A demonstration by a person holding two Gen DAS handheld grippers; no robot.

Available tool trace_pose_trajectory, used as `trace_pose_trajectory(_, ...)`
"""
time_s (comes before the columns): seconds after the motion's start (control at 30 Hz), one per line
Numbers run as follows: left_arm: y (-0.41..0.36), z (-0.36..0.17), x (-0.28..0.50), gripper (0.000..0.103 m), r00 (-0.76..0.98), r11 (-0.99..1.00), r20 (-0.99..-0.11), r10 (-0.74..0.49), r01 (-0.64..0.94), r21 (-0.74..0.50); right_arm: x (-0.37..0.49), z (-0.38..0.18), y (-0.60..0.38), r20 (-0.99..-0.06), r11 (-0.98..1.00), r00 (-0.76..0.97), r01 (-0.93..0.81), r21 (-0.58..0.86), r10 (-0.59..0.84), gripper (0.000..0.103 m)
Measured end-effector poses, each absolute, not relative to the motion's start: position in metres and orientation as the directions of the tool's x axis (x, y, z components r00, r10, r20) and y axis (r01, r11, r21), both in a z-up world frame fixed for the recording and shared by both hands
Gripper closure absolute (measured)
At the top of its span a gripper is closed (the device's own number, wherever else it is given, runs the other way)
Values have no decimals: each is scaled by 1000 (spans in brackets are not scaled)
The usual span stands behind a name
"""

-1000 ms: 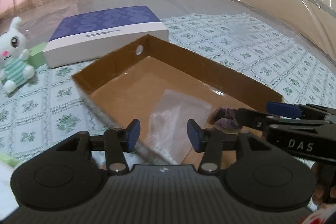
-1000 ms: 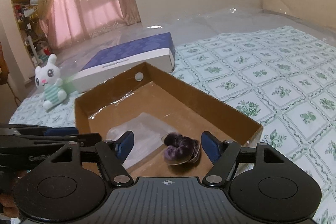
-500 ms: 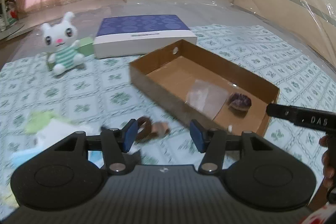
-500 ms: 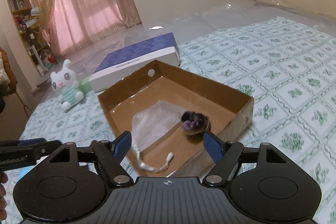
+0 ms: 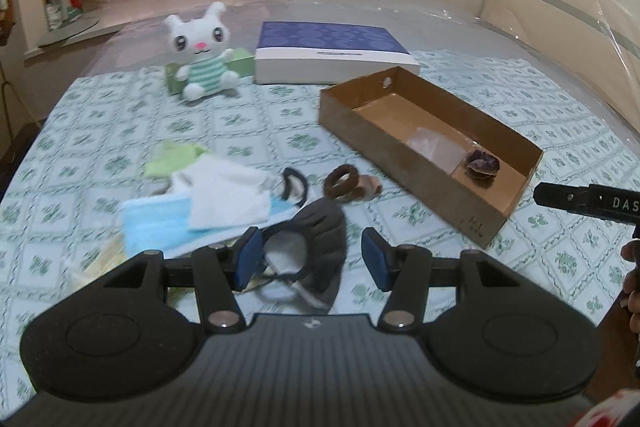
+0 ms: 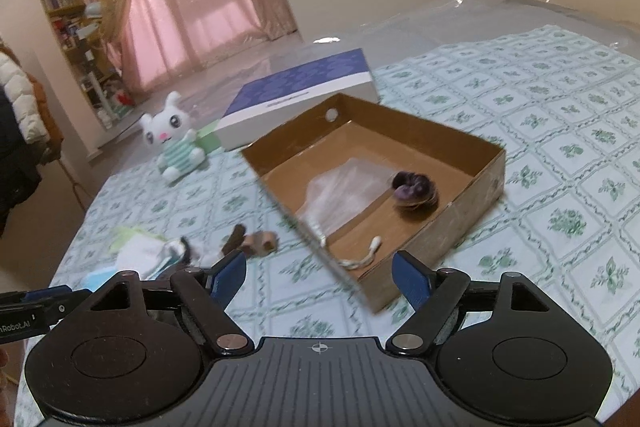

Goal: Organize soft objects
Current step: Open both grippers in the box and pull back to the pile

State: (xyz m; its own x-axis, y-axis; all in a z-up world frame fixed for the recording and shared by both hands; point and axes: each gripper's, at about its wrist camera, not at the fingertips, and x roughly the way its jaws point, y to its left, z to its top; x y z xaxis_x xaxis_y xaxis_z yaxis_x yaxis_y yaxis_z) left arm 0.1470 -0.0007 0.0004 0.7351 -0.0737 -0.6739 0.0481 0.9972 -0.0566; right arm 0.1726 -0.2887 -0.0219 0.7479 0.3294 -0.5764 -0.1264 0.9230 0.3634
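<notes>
An open cardboard box (image 5: 404, 143) (image 6: 472, 183) lies on the bed and holds a purple scrunchie (image 5: 482, 161) (image 6: 414, 189) and a clear drawstring bag (image 5: 434, 145) (image 6: 340, 193). Left of the box lie a brown scrunchie (image 5: 341, 181), a beige one (image 5: 370, 187), a dark grey face mask (image 5: 320, 235), a white cloth (image 5: 230, 197), a blue mask (image 5: 156, 223) and a green cloth (image 5: 172, 159). My left gripper (image 5: 311, 263) is open and empty above the grey mask. My right gripper (image 6: 319, 277) is open and empty, near the box's front corner.
A white bunny plush (image 5: 202, 57) (image 6: 174, 139) sits at the back against a small green box (image 5: 240, 61). A blue and white flat box (image 5: 332, 53) (image 6: 300, 95) lies behind the cardboard box. The bed has a green-patterned sheet (image 5: 100, 131). The headboard is at the right.
Both grippers have pulled back and up from the cardboard box. The left one swung left, bringing the pile of masks and cloths into view. The purple scrunchie stays in the box.
</notes>
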Motion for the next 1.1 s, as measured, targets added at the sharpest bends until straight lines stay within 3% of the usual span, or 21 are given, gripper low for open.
trace_pose_trajectory(0.53,35,4,105,51,745,997,-667,-14,-40,-65,152,-25,-240,-590,901,690,-239,361,419,23)
trace_pose_trajectory(1.1,46,-5,114,50,740,995,-673,26,-84,-54,162,-40,-199,-602,886,651,-319,336,462,23)
